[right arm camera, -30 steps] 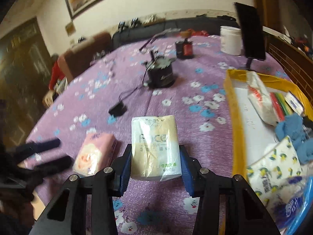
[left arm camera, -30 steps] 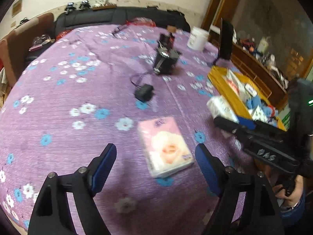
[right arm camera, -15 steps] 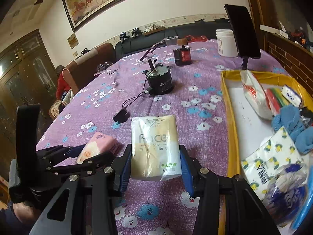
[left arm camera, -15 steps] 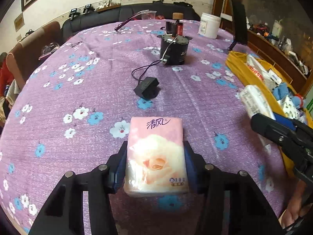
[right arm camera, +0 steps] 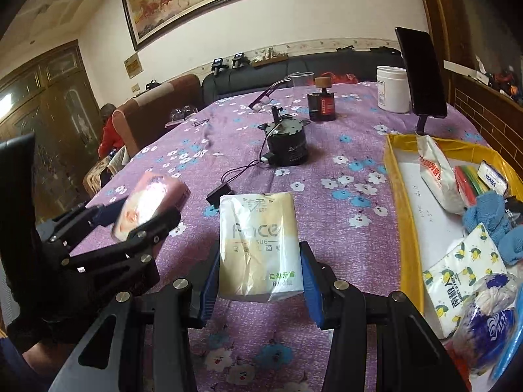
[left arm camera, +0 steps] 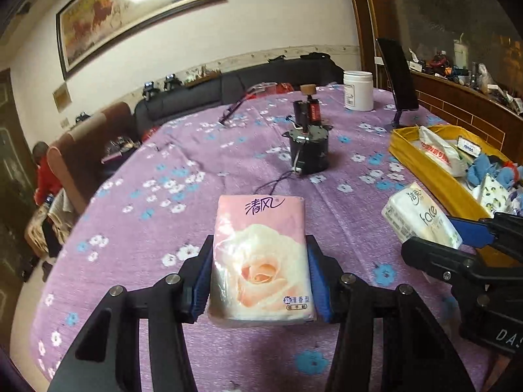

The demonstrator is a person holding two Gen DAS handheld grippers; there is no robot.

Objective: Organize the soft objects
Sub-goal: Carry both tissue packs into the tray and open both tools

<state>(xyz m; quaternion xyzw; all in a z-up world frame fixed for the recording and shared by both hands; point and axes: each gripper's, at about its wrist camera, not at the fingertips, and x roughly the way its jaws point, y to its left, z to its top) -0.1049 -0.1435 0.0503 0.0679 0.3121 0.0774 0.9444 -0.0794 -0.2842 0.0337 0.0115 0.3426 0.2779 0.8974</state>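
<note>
My left gripper (left arm camera: pixel 260 276) is shut on a pink tissue pack (left arm camera: pixel 261 254) with a rose print and holds it above the purple flowered tablecloth (left arm camera: pixel 163 202). My right gripper (right arm camera: pixel 260 277) is shut on a cream tissue pack (right arm camera: pixel 258 245) marked "Face", also held off the table. Each gripper with its pack shows in the other view: the left one (right arm camera: pixel 130 219) with the pink pack (right arm camera: pixel 150 205), the right one (left arm camera: pixel 457 241) with the cream pack (left arm camera: pixel 418 215). A yellow tray (right arm camera: pixel 397 176) on the right holds several tissue packs and blue cloths.
A black round device (right arm camera: pixel 287 147) with a cable and small black adapter (right arm camera: pixel 219 194) sits mid-table. Behind are a small dark device (right arm camera: pixel 322 104), a white jar (right arm camera: pixel 392 88) and a phone on a stand (right arm camera: pixel 421 72). A sofa and chairs ring the table.
My left gripper closed on the pink pack and lifted it off the table. My right gripper kept its hold on the cream pack and rose a little.
</note>
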